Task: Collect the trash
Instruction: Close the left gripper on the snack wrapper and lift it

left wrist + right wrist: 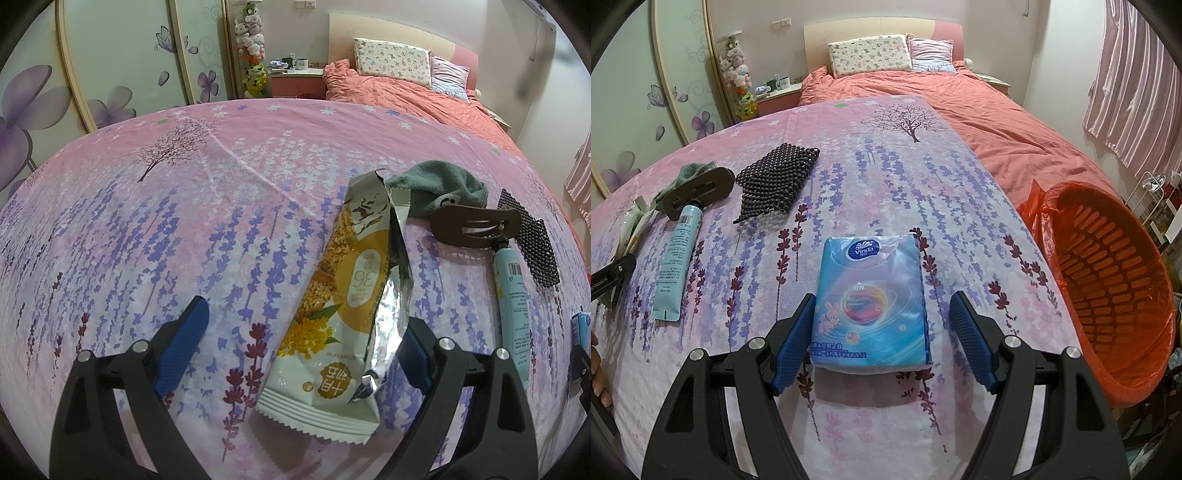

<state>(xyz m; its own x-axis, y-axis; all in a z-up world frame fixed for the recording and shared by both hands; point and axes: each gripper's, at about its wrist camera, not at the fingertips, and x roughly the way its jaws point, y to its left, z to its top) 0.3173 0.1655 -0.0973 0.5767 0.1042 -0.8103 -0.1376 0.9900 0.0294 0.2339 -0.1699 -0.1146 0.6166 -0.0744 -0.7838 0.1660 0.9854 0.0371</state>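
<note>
An opened snack wrapper (343, 295), white and yellow with silver foil inside, lies on the floral sheet (147, 221). My left gripper (301, 350) is open around its lower end. The foil edge rests against the right pad (417, 362), and the left pad (184, 343) stands well clear of it. A blue pack of tissues (871, 299) lies between the fingers of my right gripper (882, 339), which is open. Its left pad (796, 339) is at the pack's edge, while a gap separates the right pad (969, 339) from the pack. An orange basket (1108, 291) lined with a red bag stands beside the bed at the right.
A green sock (439, 188), a brown hair clip (476, 225), a pale blue tube (515, 306) and a black beaded mat (777, 181) lie on the sheet between the two grippers. Beyond are an orange duvet (960, 110), pillows, a nightstand and a wardrobe.
</note>
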